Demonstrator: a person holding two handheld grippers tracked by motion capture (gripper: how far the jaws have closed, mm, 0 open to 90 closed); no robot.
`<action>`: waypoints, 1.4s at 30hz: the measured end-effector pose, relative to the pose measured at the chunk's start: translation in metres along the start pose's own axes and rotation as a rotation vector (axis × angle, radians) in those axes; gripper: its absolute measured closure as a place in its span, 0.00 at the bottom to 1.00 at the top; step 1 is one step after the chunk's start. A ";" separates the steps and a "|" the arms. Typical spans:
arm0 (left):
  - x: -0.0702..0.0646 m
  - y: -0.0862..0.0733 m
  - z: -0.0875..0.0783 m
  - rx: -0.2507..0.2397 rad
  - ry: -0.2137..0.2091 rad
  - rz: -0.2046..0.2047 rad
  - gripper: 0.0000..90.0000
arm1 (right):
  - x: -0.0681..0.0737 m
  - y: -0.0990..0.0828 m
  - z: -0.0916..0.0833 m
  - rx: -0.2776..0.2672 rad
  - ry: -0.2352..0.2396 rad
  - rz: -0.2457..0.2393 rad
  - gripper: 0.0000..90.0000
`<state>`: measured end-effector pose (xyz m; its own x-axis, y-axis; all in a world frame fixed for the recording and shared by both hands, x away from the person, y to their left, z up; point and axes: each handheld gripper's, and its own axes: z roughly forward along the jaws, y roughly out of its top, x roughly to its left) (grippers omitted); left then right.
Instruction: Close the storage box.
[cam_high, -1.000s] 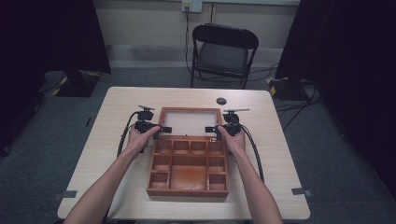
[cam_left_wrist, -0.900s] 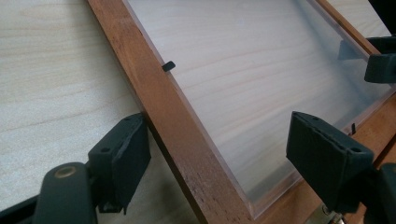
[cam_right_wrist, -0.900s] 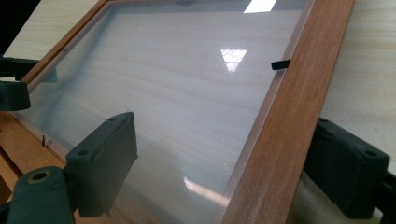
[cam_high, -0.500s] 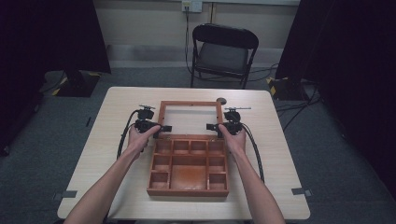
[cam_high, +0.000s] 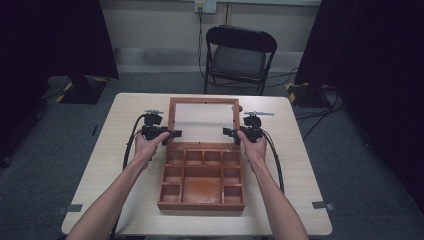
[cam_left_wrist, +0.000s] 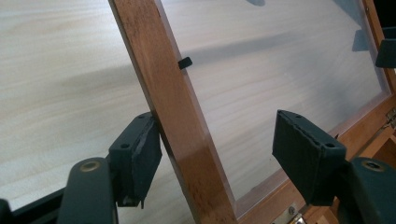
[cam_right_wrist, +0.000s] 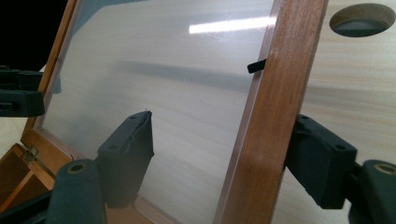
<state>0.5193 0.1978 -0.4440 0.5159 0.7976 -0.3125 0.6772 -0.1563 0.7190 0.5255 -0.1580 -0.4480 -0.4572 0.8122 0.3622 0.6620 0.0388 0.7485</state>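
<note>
One wooden box (cam_high: 201, 175) is sitting near the table's (cam_high: 300, 165) front edge, showing nine compartments; its one glazed lid (cam_high: 203, 120) is standing raised. Two grippers are flanking it, and one folding chair (cam_high: 240, 55) is standing beyond the far edge.

A black folding chair (cam_high: 239, 55) stands beyond the table (cam_high: 115, 150).

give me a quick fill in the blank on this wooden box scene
The hinged lid of the wooden box has a clear pane and stands ____.
The left gripper straddles the lid's ____ side rail.
Behind the table stands a black folding ____.

Missing words: open; left; chair
</note>
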 end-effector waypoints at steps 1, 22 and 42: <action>-0.001 0.002 -0.001 0.001 0.003 0.005 0.36 | 0.001 0.002 -0.002 -0.005 0.004 -0.002 0.31; -0.010 0.010 -0.016 -0.069 -0.005 0.047 0.39 | 0.011 0.012 -0.024 -0.045 0.015 -0.056 0.38; -0.022 0.020 -0.027 -0.098 -0.034 0.084 0.40 | 0.012 0.015 -0.047 -0.056 0.037 -0.096 0.51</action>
<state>0.5072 0.1933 -0.4057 0.5871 0.7637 -0.2684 0.5775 -0.1628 0.8000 0.5020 -0.1748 -0.4059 -0.5397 0.7839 0.3069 0.5800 0.0821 0.8105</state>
